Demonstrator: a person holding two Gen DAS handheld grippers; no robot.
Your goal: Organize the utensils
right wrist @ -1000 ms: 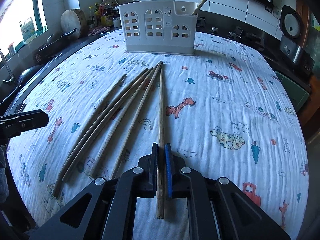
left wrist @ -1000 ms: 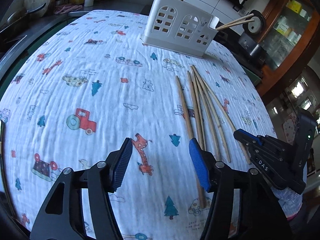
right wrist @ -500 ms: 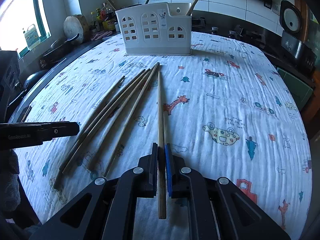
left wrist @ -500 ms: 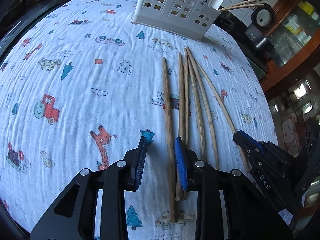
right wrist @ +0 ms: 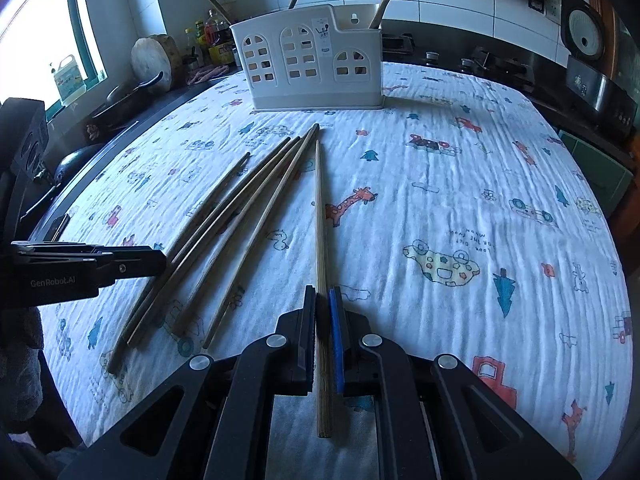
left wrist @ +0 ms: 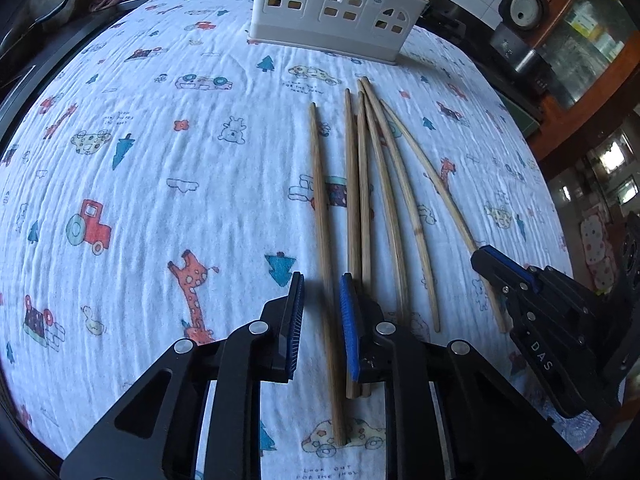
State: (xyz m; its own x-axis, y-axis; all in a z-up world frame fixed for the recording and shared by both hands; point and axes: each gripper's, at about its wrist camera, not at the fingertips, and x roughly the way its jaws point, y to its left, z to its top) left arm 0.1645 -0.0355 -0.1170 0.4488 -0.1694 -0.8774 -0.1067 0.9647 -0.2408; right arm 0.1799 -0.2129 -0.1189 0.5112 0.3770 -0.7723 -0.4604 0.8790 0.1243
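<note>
Bamboo chopsticks lie fanned on the cartoon-print tablecloth (left wrist: 160,160) before the white utensil holder (left wrist: 332,4), which already has a few sticks standing in it. My right gripper (right wrist: 323,320) pinches the rightmost chopstick (right wrist: 320,216) tight. My left gripper (left wrist: 320,312) has just been closing; its pads straddle the leftmost chopstick (left wrist: 320,200) without yet pressing it.
</note>
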